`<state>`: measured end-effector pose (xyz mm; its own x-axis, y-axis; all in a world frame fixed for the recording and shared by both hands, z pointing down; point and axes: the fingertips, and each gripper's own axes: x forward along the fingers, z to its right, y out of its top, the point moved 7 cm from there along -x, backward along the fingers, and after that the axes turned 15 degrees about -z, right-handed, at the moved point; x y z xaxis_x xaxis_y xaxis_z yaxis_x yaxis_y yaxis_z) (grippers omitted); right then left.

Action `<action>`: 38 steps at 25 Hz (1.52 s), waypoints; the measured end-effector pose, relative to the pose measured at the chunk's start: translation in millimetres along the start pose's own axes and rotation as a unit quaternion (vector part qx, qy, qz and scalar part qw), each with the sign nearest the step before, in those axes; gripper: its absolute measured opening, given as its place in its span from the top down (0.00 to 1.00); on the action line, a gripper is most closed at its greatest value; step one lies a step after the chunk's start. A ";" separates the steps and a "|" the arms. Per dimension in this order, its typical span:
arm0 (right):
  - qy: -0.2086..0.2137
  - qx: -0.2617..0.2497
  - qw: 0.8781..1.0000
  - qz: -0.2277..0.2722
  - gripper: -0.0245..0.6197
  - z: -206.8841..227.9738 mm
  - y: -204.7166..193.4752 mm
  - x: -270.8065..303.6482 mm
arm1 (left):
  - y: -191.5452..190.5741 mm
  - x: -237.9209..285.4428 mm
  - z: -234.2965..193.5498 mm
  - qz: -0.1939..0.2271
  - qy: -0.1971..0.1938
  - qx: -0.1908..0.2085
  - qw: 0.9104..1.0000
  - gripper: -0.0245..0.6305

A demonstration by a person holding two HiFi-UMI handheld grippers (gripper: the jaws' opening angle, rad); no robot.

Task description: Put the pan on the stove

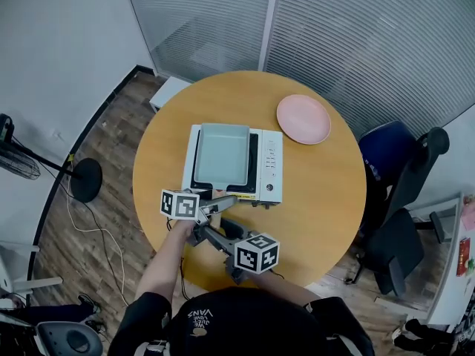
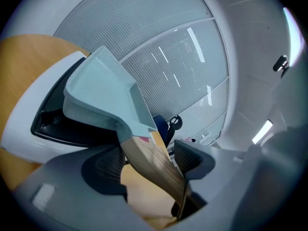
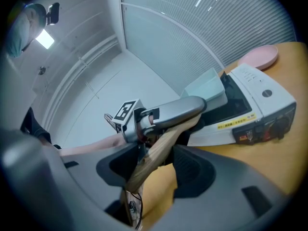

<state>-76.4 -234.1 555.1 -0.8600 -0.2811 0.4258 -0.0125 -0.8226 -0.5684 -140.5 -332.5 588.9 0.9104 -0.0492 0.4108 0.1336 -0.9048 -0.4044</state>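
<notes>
So the pan (image 1: 221, 154) is already sitting on the stove (image 1: 271, 165). It's a pale blue-grey square one, flat on the black cooking surface, right beside the stove's white control strip. Its wooden handle (image 2: 144, 153) sticks out past the stove's near edge toward the person.

Both grippers are parked at that same edge of the stove. The left gripper (image 2: 147, 161) has its jaws spread wide. The handle runs between them, close to one pad, but there's a clear gap on the other side, so it isn't squeezing anything. Same deal with the right gripper (image 3: 159, 170), a bit further from the stove. Its jaws are wide apart, with the tail end of the handle lying loose between them and tabletop (image 1: 319, 199) showing through the gap.

There's also a pink plate (image 1: 303, 119) just off the stove's far corner on the control side, not touching it.
</notes>
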 end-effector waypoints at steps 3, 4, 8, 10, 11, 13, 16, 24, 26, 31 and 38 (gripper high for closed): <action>-0.004 -0.001 1.000 -0.001 0.65 -1.0 -2.1 -0.7 | -0.6 -4.6 1.2 0.004 0.036 0.015 0.999 0.48; -0.006 -0.003 1.000 -0.003 0.65 -1.3 -3.0 -0.5 | -1.4 -7.1 0.7 0.006 0.051 0.021 0.998 0.48; -0.012 -0.005 1.000 -0.010 0.65 -1.4 -6.0 0.4 | -7.1 -16.2 -1.8 0.007 0.086 0.040 0.996 0.48; -0.013 -0.004 1.000 -0.008 0.65 -1.8 -5.9 0.4 | -8.3 -19.7 -0.9 0.014 0.084 0.039 0.996 0.48; -0.013 -0.003 1.000 -0.008 0.65 -1.9 -5.7 0.6 | -8.2 -21.7 -0.1 0.020 0.085 0.040 0.995 0.48; -0.015 -0.001 1.000 -0.007 0.65 -2.1 -5.5 1.0 | -7.4 -25.7 3.1 0.032 0.092 0.051 0.994 0.48; -0.018 0.002 1.000 -0.006 0.65 -1.6 -5.1 0.4 | -6.2 -28.9 9.5 0.034 0.107 0.079 0.991 0.48; -0.018 0.003 1.000 0.008 0.65 0.5 -2.0 -5.5 | -2.1 -27.8 12.9 0.029 0.123 0.107 0.986 0.48; -0.020 0.005 1.000 0.012 0.65 0.9 -1.3 -7.1 | -0.4 -26.4 13.9 0.026 0.123 0.108 0.986 0.48; -0.023 0.009 1.000 0.014 0.65 2.3 0.9 -8.2 | 3.0 -24.1 14.4 0.021 0.119 0.113 0.986 0.48; -0.024 0.001 1.000 0.007 0.65 4.3 4.8 -9.9 | 6.1 -23.5 12.3 0.037 0.113 0.097 0.988 0.48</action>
<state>-65.8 -237.3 551.2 -0.8349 -0.3164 0.4504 0.0011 -0.8193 -0.5734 -156.3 -331.6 566.7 0.8127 -0.2245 0.5377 0.1629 -0.7984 -0.5796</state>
